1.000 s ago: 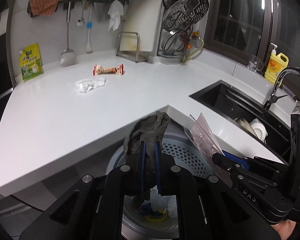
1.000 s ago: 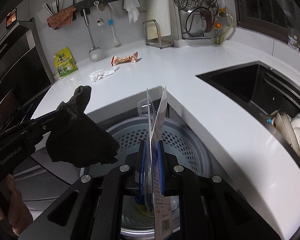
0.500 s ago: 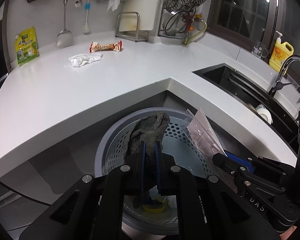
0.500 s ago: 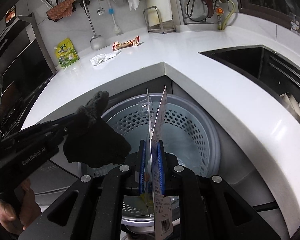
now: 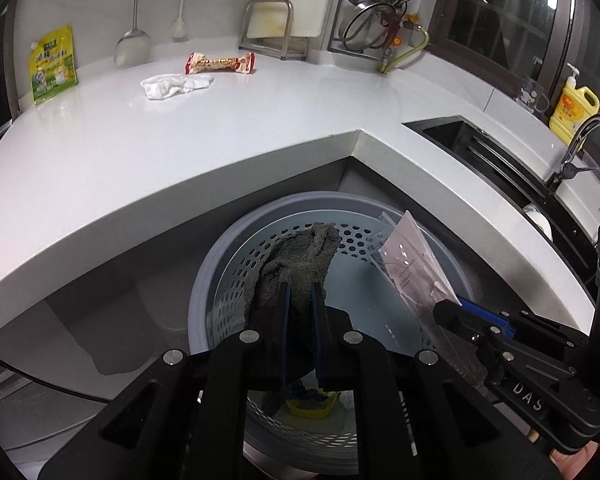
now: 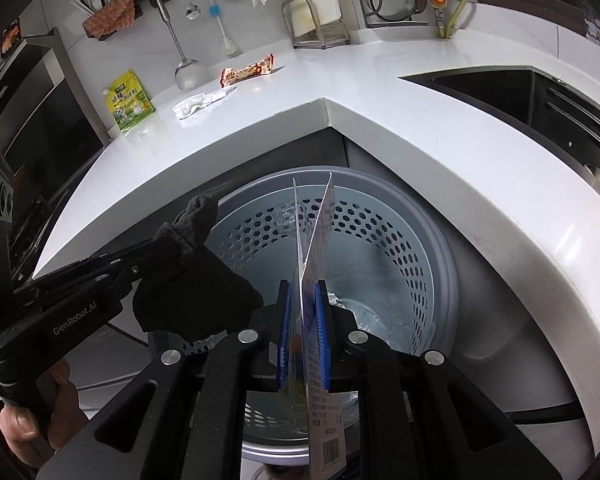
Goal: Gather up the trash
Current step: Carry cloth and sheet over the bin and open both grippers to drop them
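Left gripper [image 5: 300, 300]: jaws pinch one grey rag [image 5: 296, 264], held over the bin [image 5: 204, 280]. Right gripper [image 6: 302, 300]: jaws pinch one clear packet [image 6: 314, 232], upright over the bin. Beyond the bin, on the surface [image 5: 180, 140]: one wrapper [image 5: 220, 65], one tissue [image 5: 174, 85].

The tabletop [image 5: 228, 140] is smooth, glossy white. The bin [image 5: 228, 288] is matt perforated grey plastic. The rag [image 5: 300, 264] is rough dark cloth. The package [image 6: 320, 232] is clear glossy plastic backed with printed card.
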`<state>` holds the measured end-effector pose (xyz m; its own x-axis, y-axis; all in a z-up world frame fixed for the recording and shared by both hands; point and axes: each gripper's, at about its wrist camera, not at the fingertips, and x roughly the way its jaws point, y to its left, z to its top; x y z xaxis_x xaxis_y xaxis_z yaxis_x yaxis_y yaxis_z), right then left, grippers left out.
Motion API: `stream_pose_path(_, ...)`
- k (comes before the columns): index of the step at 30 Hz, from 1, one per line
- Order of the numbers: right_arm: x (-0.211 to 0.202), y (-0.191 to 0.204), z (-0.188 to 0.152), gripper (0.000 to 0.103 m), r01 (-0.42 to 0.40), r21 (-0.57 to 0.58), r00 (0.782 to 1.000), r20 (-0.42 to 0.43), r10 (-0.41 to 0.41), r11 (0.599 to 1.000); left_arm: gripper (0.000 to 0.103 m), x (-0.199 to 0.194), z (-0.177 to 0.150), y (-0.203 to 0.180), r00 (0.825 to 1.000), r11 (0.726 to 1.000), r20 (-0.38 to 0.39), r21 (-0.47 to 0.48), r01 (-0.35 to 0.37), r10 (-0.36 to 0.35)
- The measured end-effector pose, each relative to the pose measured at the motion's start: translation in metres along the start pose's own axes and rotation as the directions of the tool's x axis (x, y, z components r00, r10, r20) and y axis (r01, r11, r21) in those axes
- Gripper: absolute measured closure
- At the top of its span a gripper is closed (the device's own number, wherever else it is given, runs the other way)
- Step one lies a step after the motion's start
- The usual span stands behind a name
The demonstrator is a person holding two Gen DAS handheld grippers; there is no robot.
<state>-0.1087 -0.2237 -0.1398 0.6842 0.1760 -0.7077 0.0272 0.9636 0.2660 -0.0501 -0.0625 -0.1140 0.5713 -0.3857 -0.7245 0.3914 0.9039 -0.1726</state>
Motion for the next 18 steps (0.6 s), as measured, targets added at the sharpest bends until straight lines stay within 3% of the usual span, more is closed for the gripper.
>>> stream_pose_path(3,-0.003,-0.002,0.001,0.08,-0.004,0.009,1.0,0.012,0.003,1.0,0.075,-0.001,0.0,0.003,1.0,1.0,0.005,-0.01,0.004,-0.004)
stream_pose_path(5,-0.005,-0.003,0.002,0.072,-0.002,0.012,1.0,0.021,0.001,1.0,0.054,-0.004,0.0,0.005,1.0,1.0,0.021,-0.014,-0.008,0.008)
stream_pose_path(9,-0.011,-0.005,0.003,0.063,-0.002,0.023,0.999,0.039,0.001,1.0,0.051,-0.007,0.001,0.009,0.999,1.0,0.038,-0.023,-0.016,0.017)
stream_pose_path(18,-0.02,-0.003,0.006,0.04,0.005,0.028,0.997,0.074,-0.007,1.0,0.027,-0.016,0.004,0.017,0.996,0.998,0.073,-0.052,-0.039,0.043)
